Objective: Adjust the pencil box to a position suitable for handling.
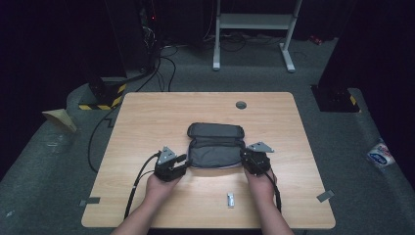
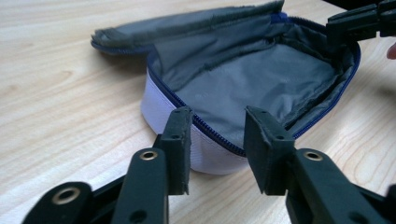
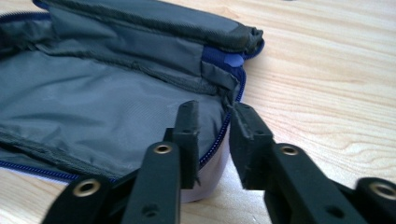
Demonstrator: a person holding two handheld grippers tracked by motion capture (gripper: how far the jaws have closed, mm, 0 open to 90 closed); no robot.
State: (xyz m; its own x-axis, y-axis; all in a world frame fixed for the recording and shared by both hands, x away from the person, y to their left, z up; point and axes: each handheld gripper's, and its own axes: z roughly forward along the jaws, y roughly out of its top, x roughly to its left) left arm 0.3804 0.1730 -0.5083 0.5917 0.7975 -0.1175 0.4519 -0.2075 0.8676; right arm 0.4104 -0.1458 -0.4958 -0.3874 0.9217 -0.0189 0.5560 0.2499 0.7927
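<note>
Your pouch point(image 1: 215, 145) lies unzipped mid-table point(image 1: 147, 117), with no writing legible on it. Your left gripper point(image 2: 218, 149) and right gripper point(image 3: 212, 140) each straddle a zipper edge, released, pads clear of it. Bare wood surrounds the pouch; a small clip point(image 1: 230, 199) lies near the front edge.

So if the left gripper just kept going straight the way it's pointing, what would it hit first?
The left gripper would probably meet the near rim of the open pouch first: its white side wall and blue zipper edge lie right between its spread jaws. How small the gap is, I can't tell.
</note>
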